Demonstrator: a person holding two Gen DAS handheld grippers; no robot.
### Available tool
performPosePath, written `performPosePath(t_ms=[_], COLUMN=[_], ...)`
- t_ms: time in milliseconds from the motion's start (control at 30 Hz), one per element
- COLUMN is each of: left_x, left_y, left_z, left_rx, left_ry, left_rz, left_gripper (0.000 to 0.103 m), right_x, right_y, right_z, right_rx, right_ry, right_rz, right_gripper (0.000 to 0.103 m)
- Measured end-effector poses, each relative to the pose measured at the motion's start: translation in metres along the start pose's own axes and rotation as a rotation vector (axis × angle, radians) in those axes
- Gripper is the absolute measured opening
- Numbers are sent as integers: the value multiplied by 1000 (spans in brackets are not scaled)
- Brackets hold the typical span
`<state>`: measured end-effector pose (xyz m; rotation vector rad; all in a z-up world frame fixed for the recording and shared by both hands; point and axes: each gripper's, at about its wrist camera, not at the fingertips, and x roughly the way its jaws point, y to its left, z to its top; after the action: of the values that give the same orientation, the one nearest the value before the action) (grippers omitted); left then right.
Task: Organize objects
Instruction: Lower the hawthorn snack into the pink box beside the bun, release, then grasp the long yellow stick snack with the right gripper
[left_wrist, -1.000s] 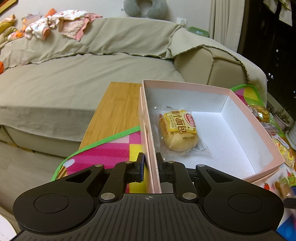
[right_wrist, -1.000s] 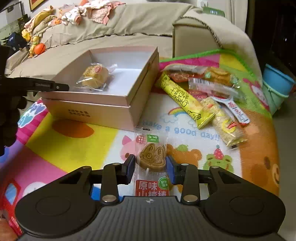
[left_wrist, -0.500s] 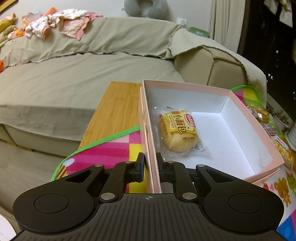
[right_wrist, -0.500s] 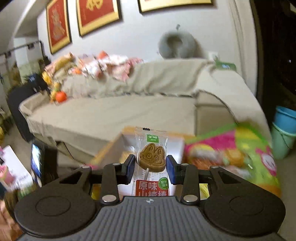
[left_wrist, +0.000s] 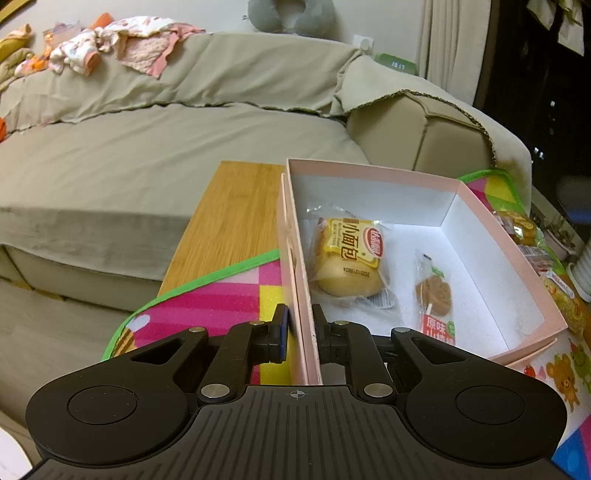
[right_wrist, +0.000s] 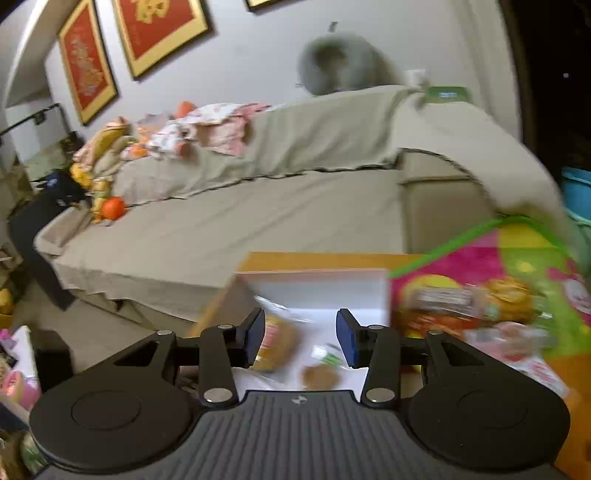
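Note:
An open pink box with a white inside sits on a colourful play mat. My left gripper is shut on the box's left wall. Inside lie a wrapped small bread bun and a wrapped brown lollipop cookie. My right gripper is open and empty above the box; the bun and the lollipop cookie show blurred below it.
Several snack packets lie on the mat right of the box. A wooden tabletop shows beyond the mat's green edge. A beige sofa with clothes stands behind. A blue bucket is at far right.
My right gripper carried the lollipop cookie up from the mat and over the box, then opened; the cookie now lies in the box beside the bun. My left gripper has not moved.

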<state>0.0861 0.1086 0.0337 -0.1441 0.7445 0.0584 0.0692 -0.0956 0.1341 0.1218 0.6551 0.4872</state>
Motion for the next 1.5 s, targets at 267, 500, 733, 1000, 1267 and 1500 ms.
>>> performPosePath(t_ms=[267,500,733,1000,1267,1500], left_x=[-1,-2,-2,-2,-2,-2], left_y=[0,-1,-2,-2,-1,0], left_z=[1,2,2,2,2,2], left_rx=[-3,0,2,1,1,-5], left_ry=[2,2,4,4,3,1], left_rz=[5,14,19,19,14,10], left_gripper=[14,14,14,14,14,14], right_x=[-30,-38,-25,27,44,1], right_y=[-68,-102,-92,-72,-78,-76], right_z=[-37,-70,-81,-60,-64,-77], right_rx=[4,-36,-113,-213,-180,-97], right_ry=[20,73,96,115,159,201], right_rz=[-228,-361,-354,-263,-228,-142], right_gripper=[49,56,57,57,27,13])
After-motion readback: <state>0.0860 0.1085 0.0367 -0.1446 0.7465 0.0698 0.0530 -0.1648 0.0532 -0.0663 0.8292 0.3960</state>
